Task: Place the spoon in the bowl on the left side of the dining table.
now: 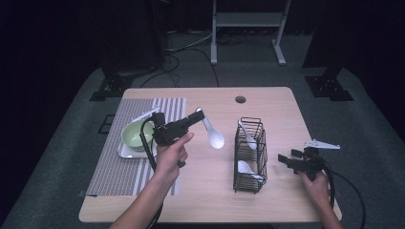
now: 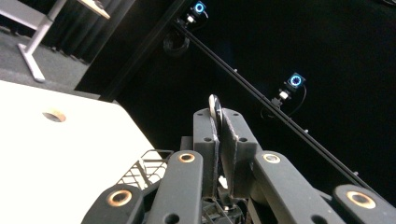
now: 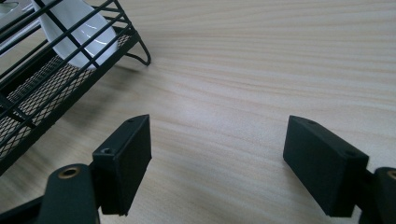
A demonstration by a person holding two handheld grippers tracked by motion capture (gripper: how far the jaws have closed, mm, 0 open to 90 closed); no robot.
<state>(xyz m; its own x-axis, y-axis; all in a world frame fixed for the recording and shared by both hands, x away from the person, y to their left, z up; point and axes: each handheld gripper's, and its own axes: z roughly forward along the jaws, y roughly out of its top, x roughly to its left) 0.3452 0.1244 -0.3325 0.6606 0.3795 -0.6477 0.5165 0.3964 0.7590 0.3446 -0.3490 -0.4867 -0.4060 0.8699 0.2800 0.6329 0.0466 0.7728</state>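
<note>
The left tool point(image 1: 198, 114) is clamped on the handle of a white spoon point(image 1: 213, 135), held above the bench point(image 1: 277, 102) just left of the black wire rack point(image 1: 250, 155). In the left gripper view only the handle's thin edge point(image 2: 215, 108) peeks out between the jaws. The right tool point(image 3: 217, 163) stands apart, empty, right of the rack, whose two other spoons are half hidden by wire.

Dark room, grey carpet point(image 1: 57, 143), wooden table point(image 1: 267, 102), white desk frame point(image 1: 248, 21) behind

Wide-apart gripper point(image 3: 217, 163) above table point(image 3: 261, 70), beside wire basket point(image 3: 56, 88).
</note>
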